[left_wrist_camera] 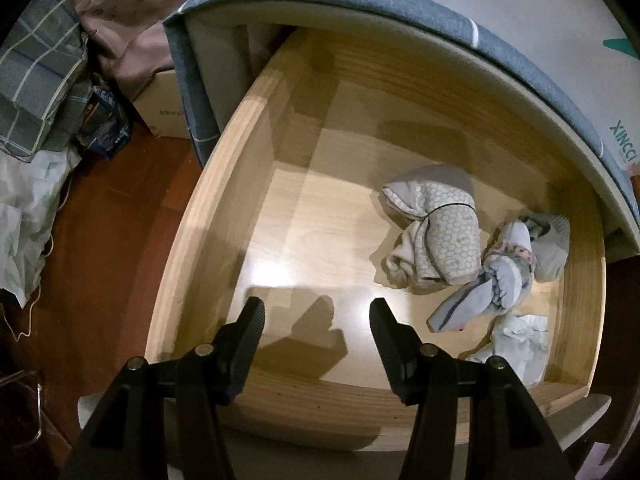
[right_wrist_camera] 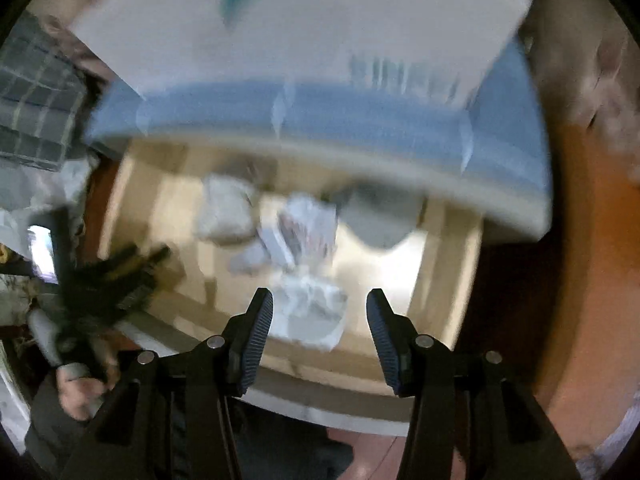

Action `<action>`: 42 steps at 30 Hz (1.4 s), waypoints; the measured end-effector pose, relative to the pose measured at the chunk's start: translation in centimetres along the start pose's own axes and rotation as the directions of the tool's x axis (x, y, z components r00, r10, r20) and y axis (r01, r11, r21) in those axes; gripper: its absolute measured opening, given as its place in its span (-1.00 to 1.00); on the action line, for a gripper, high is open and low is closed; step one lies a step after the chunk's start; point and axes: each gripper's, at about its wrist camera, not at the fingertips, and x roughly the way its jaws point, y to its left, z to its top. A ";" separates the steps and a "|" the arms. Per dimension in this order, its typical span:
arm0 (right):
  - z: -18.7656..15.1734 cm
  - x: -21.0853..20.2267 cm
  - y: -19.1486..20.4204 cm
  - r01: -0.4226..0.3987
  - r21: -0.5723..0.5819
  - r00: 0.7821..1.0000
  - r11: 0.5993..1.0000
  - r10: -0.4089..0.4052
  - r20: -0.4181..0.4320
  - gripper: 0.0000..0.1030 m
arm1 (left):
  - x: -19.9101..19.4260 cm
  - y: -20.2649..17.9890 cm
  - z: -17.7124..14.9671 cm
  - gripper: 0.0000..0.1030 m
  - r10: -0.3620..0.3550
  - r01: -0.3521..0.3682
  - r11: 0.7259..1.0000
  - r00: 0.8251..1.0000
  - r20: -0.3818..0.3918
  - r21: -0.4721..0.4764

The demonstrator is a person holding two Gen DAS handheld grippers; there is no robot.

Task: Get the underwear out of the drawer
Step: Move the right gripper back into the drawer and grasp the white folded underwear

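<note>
Below the left black two-finger gripper [left_wrist_camera: 316, 312], a pale wooden pulled-out drawer [left_wrist_camera: 208, 200] is seen from above, with bare board directly under the jaws. Its jaws are held apart with nothing between them. The underwear is gathered toward the drawer's right side: a rolled cream piece with a honeycomb print [left_wrist_camera: 436, 232] lies at about two o'clock from this gripper, a twisted pale grey patterned piece [left_wrist_camera: 492, 276] at about three o'clock, its long axis running from seven toward one o'clock, and a crumpled white piece [left_wrist_camera: 516, 340] close to the front right corner.

From the right wrist view, which is heavily blurred, the right black two-finger gripper [right_wrist_camera: 320, 308] is pointed down at the same drawer [right_wrist_camera: 448, 280]. Its jaws are also spread and no cloth is pressed by the pads. The crumpled white piece [right_wrist_camera: 312, 312] is seen in the gap at twelve o'clock, but appears to lie below the fingertips; contact cannot be told. The left gripper [right_wrist_camera: 120, 276] shows as a dark smear at nine o'clock.

The right gripper is judged the nearer one, so a straight descent onto the white piece seems called for.
</note>
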 end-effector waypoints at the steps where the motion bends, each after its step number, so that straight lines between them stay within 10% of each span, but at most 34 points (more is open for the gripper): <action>1: -0.2 1.5 -0.3 -0.013 0.022 0.999 1.000 0.014 -0.033 -0.08 | 0.0 0.0 0.0 0.08 0.000 0.000 1.000 1.000 0.000 -0.001; 5: -0.6 6.2 -0.7 -0.021 0.091 0.991 0.996 0.033 -0.130 0.49 | 0.2 -0.1 0.0 0.08 0.003 -0.003 1.000 1.000 -0.008 0.004; 18: -1.3 13.5 1.2 0.021 0.074 0.970 0.997 -0.002 -0.242 0.50 | 0.4 -0.2 0.1 0.08 0.005 -0.005 1.000 1.000 -0.018 0.009; 42: -6.9 14.8 -3.1 0.152 0.011 0.967 0.988 -0.146 -0.211 0.08 | 1.1 -0.4 0.0 0.08 -0.005 0.006 1.000 0.999 -0.045 0.026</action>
